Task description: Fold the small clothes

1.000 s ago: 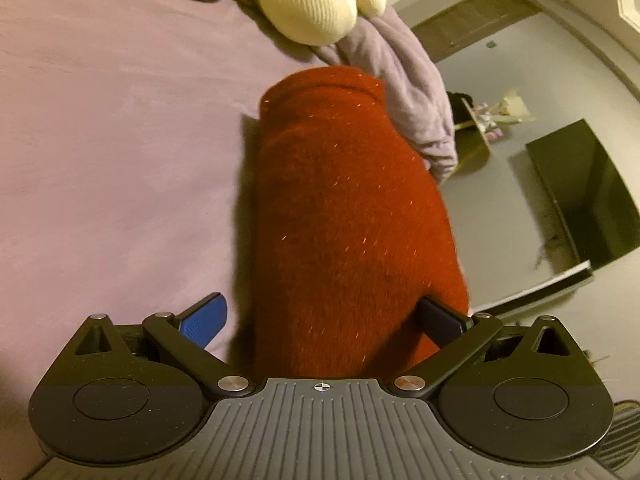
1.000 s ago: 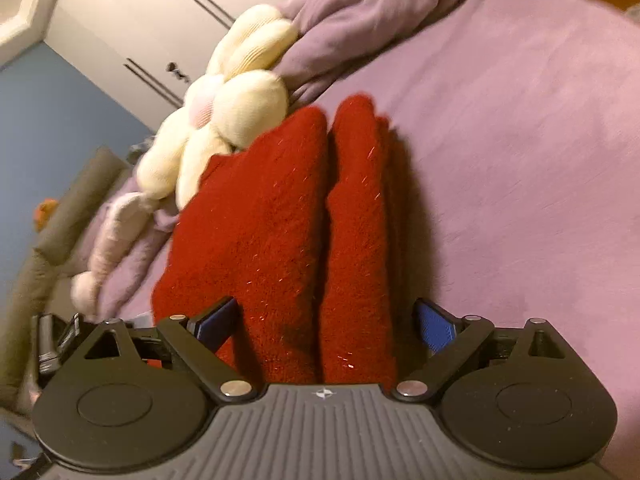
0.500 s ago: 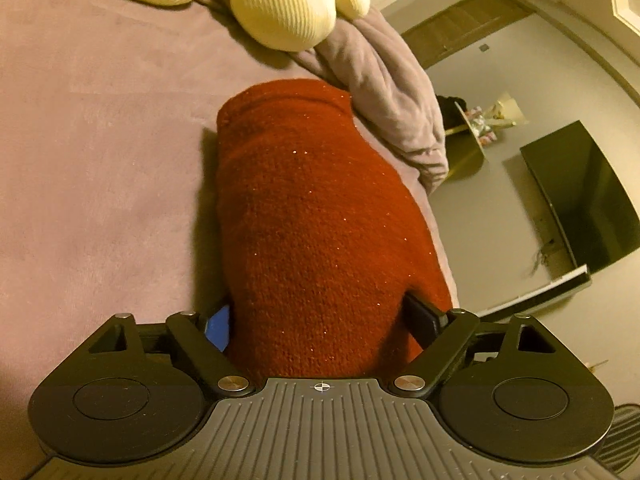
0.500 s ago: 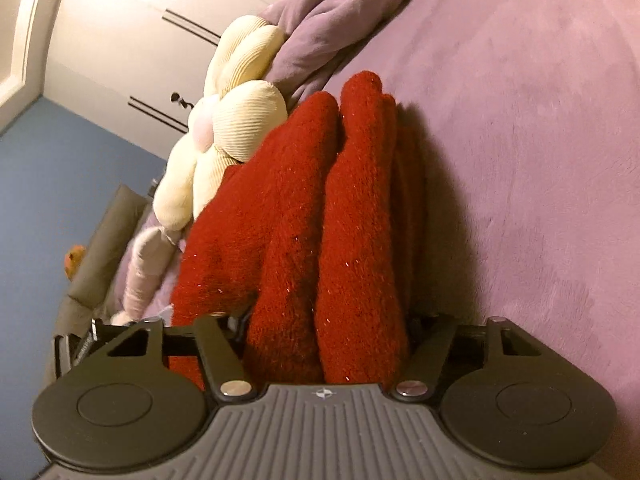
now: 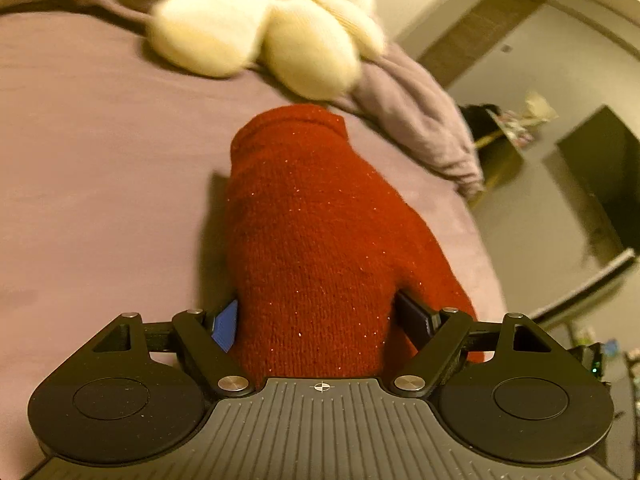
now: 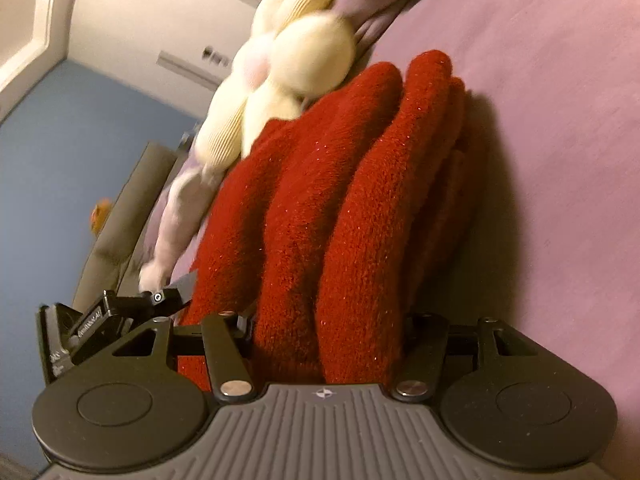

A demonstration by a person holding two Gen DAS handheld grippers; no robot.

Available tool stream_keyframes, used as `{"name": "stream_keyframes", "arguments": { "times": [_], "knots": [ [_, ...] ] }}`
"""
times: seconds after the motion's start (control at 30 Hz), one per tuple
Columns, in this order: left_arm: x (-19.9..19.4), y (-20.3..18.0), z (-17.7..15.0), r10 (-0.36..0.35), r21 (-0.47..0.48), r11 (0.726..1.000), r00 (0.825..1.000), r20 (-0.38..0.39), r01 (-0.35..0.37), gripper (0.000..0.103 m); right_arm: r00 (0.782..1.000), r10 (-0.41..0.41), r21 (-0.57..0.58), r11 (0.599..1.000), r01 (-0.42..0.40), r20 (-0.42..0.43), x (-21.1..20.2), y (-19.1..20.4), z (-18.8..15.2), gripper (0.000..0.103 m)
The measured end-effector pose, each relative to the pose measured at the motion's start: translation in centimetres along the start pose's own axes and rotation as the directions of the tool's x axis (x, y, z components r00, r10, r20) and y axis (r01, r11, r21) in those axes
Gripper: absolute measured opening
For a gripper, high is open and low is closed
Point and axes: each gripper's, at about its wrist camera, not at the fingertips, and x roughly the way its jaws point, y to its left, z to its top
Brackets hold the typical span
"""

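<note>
A folded red knit garment (image 5: 320, 240) lies on the purple bed cover (image 5: 100, 200). My left gripper (image 5: 320, 320) is shut on its near end, and the blue pad of the left finger (image 5: 225, 324) presses its side. In the right wrist view the same garment (image 6: 340, 220) shows as several thick stacked folds standing on edge. My right gripper (image 6: 326, 340) is shut on these folds, with its fingers mostly hidden by the cloth. The left gripper's body (image 6: 116, 312) shows at the far left of that view.
A cream flower-shaped plush (image 5: 272, 28) lies beyond the garment on a bunched purple blanket (image 5: 420, 120). The bed edge runs along the right, with floor and a dark cabinet (image 5: 600, 176) below. The plush (image 6: 288, 72) and a white wardrobe (image 6: 180, 20) show in the right wrist view.
Both grippers have closed on the red garment from open. The bundle has lifted and tipped, and the plush has come further into view.
</note>
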Motion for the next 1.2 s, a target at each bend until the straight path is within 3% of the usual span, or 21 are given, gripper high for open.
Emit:
{"name": "stream_keyframes", "arguments": {
  "times": [0.13, 0.27, 0.37, 0.43, 0.5, 0.57, 0.67, 0.7, 0.77, 0.8, 0.83, 0.9, 0.97, 1.03, 1.13, 1.2],
  "knots": [
    [-3.8, 2.0, -2.6, 0.073, -0.030, 0.997, 0.997, 0.023, -0.072, 0.084, 0.999, -0.011, -0.094, 0.996, 0.008, -0.036, 1.5, 2.6, -2.7, 0.059],
    [-6.9, 3.1, -2.7, 0.079, -0.034, 0.996, 0.996, 0.032, -0.078, 0.086, 0.995, -0.099, -0.128, 0.987, 0.098, -0.002, 0.0, 4.4, -3.2, 0.074],
    [-8.7, 2.6, -1.4, 0.123, -0.003, 0.992, 0.985, 0.120, -0.123, 0.096, 0.959, -0.262, -0.250, 0.927, 0.280, 0.102, -2.8, 7.3, -2.9, 0.074],
    [-9.2, 2.1, -0.5, 0.179, 0.022, 0.982, 0.964, 0.194, -0.187, 0.096, 0.923, -0.321, -0.330, 0.866, 0.376, 0.211, -3.9, 9.8, -2.9, 0.073],
    [-8.3, 1.4, 0.4, 0.226, 0.021, 0.971, 0.948, 0.224, -0.237, 0.096, 0.903, -0.343, -0.398, 0.814, 0.423, 0.259, -3.3, 12.5, -2.7, 0.057],
    [-7.1, 0.9, 1.0, 0.273, 0.012, 0.959, 0.937, 0.220, -0.282, 0.096, 0.907, -0.344, -0.472, 0.775, 0.421, 0.245, -1.3, 14.8, -3.0, 0.030],
    [-4.2, -0.5, 1.2, 0.344, 0.058, 0.930, 0.917, 0.202, -0.362, 0.096, 0.915, -0.333, -0.579, 0.709, 0.403, 0.229, 2.7, 16.6, -4.1, 0.017],
    [-3.3, -0.8, 1.1, 0.352, 0.078, 0.926, 0.918, 0.183, -0.370, 0.096, 0.906, -0.354, -0.598, 0.683, 0.421, 0.234, 3.6, 16.5, -4.4, 0.016],
    [-1.1, -1.6, 0.7, 0.370, 0.133, 0.912, 0.918, 0.143, -0.389, 0.096, 0.866, -0.432, -0.588, 0.643, 0.491, 0.251, 4.7, 15.0, -4.6, 0.009],
    [-0.4, -2.0, 0.3, 0.361, 0.151, 0.912, 0.921, 0.143, -0.381, 0.096, 0.847, -0.465, -0.565, 0.639, 0.522, 0.258, 4.8, 13.7, -4.5, 0.008],
    [0.2, -2.3, -0.1, 0.352, 0.171, 0.911, 0.925, 0.146, -0.374, 0.096, 0.844, -0.473, -0.536, 0.658, 0.528, 0.252, 4.5, 12.4, -4.2, 0.008],
    [1.4, -3.2, -0.9, 0.362, 0.214, 0.895, 0.917, 0.165, -0.392, 0.096, 0.856, -0.457, -0.498, 0.699, 0.513, 0.240, 3.4, 10.6, -3.8, 0.005],
    [2.8, -3.4, -1.7, 0.366, 0.247, 0.882, 0.914, 0.175, -0.401, 0.098, 0.839, -0.489, -0.496, 0.681, 0.539, 0.241, 3.7, 9.4, -3.6, 0.001],
    [3.1, -3.0, -2.1, 0.385, 0.219, 0.881, 0.905, 0.184, -0.419, 0.101, 0.856, -0.461, -0.476, 0.713, 0.515, 0.236, 3.5, 8.6, -3.3, 0.002],
    [2.1, -3.5, -2.5, 0.396, 0.239, 0.866, 0.895, 0.207, -0.439, 0.101, 0.835, -0.487, -0.518, 0.660, 0.544, 0.255, 4.0, 10.3, -3.7, 0.002],
    [1.3, -4.0, -2.5, 0.407, 0.265, 0.848, 0.884, 0.229, -0.459, 0.101, 0.836, -0.467, -0.513, 0.662, 0.546, 0.287, 2.8, 11.8, -4.8, 0.005]
  ]
}}
